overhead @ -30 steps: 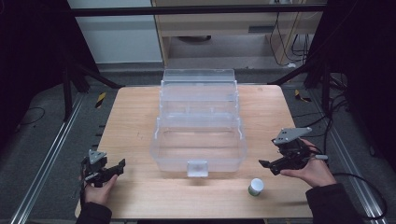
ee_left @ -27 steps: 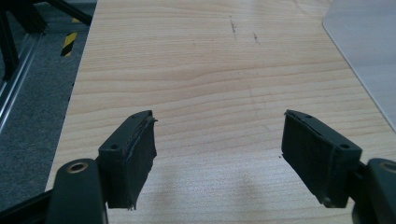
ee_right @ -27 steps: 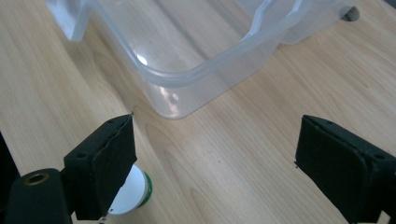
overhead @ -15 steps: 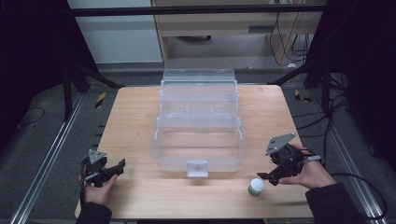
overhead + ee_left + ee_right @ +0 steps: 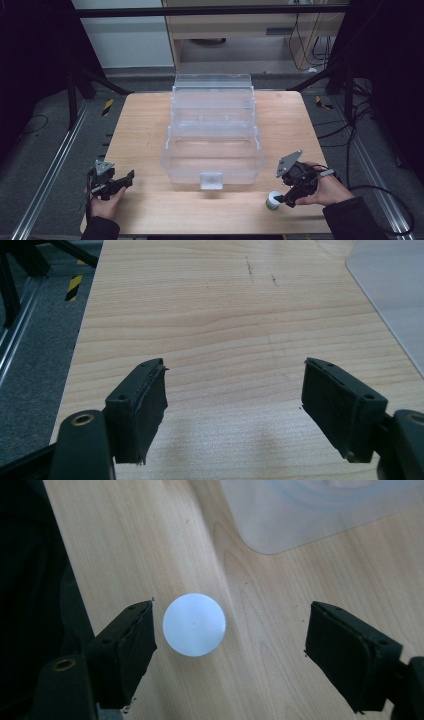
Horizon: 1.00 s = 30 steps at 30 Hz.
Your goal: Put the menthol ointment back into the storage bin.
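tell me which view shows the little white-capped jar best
The right gripper view: the jar's round white cap sits large and sharp between the open jaws of the right hand-held gripper, untouched. The high view shows the jar tiny, beside that gripper.

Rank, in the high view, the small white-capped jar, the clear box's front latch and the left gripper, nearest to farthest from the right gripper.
1. Small white-capped jar, just beside the right gripper, toward the table's middle.
2. Front latch of the clear box, centre.
3. Left gripper, at the opposite edge.
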Motion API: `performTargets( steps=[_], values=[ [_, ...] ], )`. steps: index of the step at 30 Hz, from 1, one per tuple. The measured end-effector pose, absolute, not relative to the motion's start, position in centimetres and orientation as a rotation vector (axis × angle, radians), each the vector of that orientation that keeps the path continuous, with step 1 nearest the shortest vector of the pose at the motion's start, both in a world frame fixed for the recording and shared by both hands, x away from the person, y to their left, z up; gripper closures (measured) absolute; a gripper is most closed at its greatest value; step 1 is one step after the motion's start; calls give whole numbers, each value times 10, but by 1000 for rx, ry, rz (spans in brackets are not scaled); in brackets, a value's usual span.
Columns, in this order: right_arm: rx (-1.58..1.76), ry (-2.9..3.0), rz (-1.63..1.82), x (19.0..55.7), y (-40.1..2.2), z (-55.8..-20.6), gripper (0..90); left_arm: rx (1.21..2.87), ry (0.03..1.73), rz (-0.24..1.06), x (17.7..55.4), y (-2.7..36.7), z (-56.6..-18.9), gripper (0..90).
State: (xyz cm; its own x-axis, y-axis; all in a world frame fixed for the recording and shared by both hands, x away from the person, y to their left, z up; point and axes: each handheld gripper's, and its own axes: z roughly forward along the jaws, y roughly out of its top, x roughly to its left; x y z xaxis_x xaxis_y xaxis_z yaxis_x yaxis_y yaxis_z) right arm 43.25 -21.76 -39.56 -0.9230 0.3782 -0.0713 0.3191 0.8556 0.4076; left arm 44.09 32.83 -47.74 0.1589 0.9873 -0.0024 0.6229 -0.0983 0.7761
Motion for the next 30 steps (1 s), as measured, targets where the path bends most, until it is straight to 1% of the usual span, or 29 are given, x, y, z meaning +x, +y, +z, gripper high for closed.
performTargets(
  steps=[3, 8, 9, 14, 30],
  values=[
    [517, 2912, 570, 430, -214, -400, 250, 1801, 1531, 725, 441, 328, -477, 253],
    [485, 2951, 525, 428, -210, -405, 282, 1801, 1531, 725, 441, 328, -477, 253],
    [471, 2967, 510, 427, -209, -407, 307, 1800, 1532, 725, 441, 328, -477, 253],
    [445, 2986, 485, 426, -208, -412, 343, 1803, 1531, 725, 441, 328, -478, 253],
    [338, 3039, 346, 432, -195, -432, 425, 1808, 1529, 723, 442, 327, -478, 255]
  ],
)
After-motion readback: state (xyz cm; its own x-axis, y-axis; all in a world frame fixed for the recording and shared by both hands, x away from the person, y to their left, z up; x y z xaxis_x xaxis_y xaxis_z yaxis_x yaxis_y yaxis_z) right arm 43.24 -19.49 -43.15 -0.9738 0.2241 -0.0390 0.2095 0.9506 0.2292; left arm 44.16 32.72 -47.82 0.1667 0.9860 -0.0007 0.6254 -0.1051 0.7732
